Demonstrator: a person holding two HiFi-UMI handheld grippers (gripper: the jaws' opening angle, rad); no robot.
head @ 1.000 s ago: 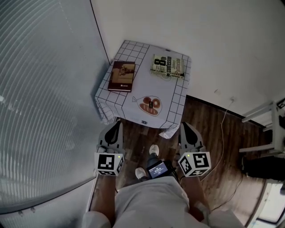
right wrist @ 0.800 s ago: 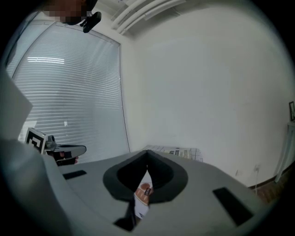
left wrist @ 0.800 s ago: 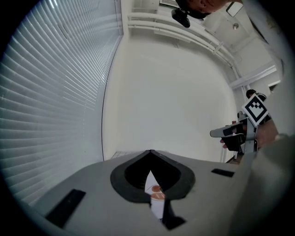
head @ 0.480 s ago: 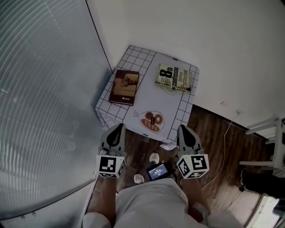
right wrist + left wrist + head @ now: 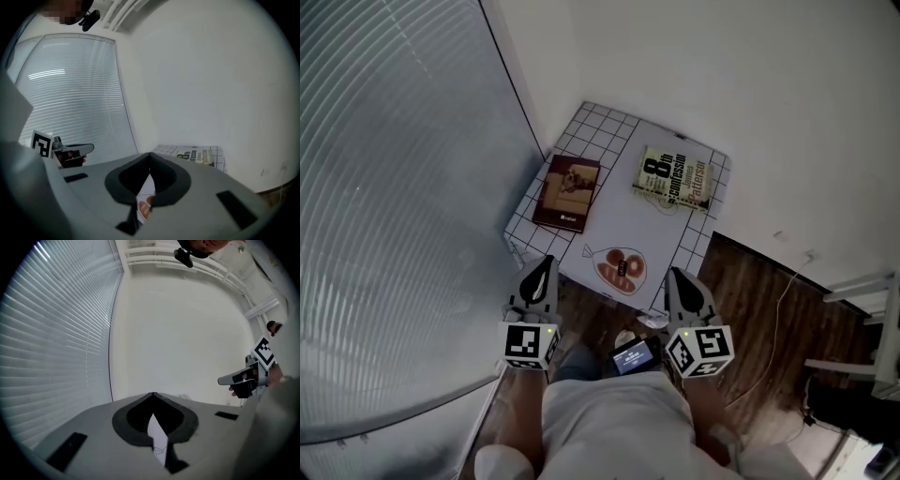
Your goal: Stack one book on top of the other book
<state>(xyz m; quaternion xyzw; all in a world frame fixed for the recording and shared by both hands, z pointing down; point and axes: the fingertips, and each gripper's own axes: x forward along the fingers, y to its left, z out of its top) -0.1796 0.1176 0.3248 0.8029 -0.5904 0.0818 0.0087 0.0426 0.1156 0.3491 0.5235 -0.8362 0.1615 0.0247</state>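
Head view: the brown book (image 5: 567, 192) lies upper centre on the checked tabletop (image 5: 642, 225), with the white book (image 5: 675, 176) apart to its right. Lower centre, the left tool (image 5: 541, 262) and right tool (image 5: 674, 276) hover short of it.
Left gripper view: jaws together, empty.
Right gripper view: jaws together, empty; the white book lies centre-right.

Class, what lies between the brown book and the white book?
Nothing: the head view shows only bare tablecloth between the brown book and the white book.
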